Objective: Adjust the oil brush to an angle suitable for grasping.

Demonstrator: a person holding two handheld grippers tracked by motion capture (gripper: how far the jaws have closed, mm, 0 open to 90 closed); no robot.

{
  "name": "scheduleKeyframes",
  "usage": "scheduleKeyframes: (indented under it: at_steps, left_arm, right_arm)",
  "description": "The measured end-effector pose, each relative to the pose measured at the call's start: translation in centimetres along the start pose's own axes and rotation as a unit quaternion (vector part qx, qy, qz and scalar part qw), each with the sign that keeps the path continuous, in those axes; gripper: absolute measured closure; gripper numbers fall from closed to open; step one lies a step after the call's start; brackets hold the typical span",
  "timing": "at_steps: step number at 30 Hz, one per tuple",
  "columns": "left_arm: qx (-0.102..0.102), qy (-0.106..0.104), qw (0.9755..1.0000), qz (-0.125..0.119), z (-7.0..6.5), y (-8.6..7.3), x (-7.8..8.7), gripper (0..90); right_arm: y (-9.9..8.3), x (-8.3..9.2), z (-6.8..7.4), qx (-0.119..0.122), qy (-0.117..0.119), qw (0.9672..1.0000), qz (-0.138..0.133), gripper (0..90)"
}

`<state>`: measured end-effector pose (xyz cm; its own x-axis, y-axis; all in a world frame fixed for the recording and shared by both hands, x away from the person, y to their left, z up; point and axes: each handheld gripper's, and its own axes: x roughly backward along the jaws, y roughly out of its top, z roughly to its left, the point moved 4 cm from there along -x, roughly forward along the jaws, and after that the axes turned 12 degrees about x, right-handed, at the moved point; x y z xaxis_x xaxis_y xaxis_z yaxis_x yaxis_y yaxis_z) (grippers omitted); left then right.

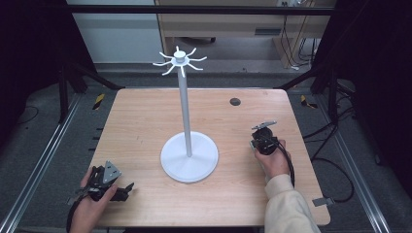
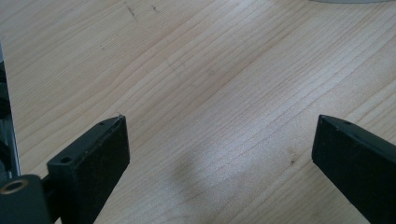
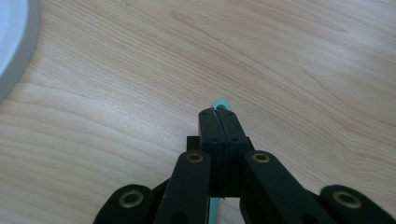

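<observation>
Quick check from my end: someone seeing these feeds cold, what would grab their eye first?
First the tall white stand with curved hooks at its top, upright on its round base at the middle of the light wooden table. Next the right gripper right of that base, jaws shut on a thin pale-green strip whose tip pokes out past them. The left gripper rests at the near left corner, jaws wide apart over bare wood.

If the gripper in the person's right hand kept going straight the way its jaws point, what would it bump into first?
Probably the bare wooden table. The right gripper, jaws shut on a thin teal thing, points down at open wood; the white stand's base lies off to the side. Depth is hard to judge.
</observation>
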<state>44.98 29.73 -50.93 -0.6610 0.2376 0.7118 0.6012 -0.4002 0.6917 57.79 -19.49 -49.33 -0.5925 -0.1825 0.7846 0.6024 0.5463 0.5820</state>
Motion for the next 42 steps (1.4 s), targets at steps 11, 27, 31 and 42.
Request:
scheduleKeyframes:
  at_steps: [11, 27, 31, 42]
  left_arm:
    - [-0.002, -0.001, 1.0, 0.0, 0.0, 0.0, 0.0, 3.7]
    - [-0.004, -0.001, 1.0, 0.003, -0.1, 0.0, 0.0, 3.7]
    - [-0.004, -0.002, 1.0, 0.004, -0.1, 0.0, 0.0, 3.7]
    - [-0.005, -0.003, 1.0, 0.004, -0.1, 0.0, 0.0, 3.7]
  right_arm:
    - [-1.4, 2.5, 0.0, -0.035, 0.034, 0.9983, 0.031, 78.2]
    - [-2.8, 2.7, 0.8, -0.035, 0.05, 0.9915, 0.115, 65.8]
    - [-3.1, 2.5, 0.9, -0.032, 0.051, 0.9899, 0.128, 67.9]
    - [-3.7, 2.2, 1.0, -0.04, 0.059, 0.9851, 0.156, 73.5]
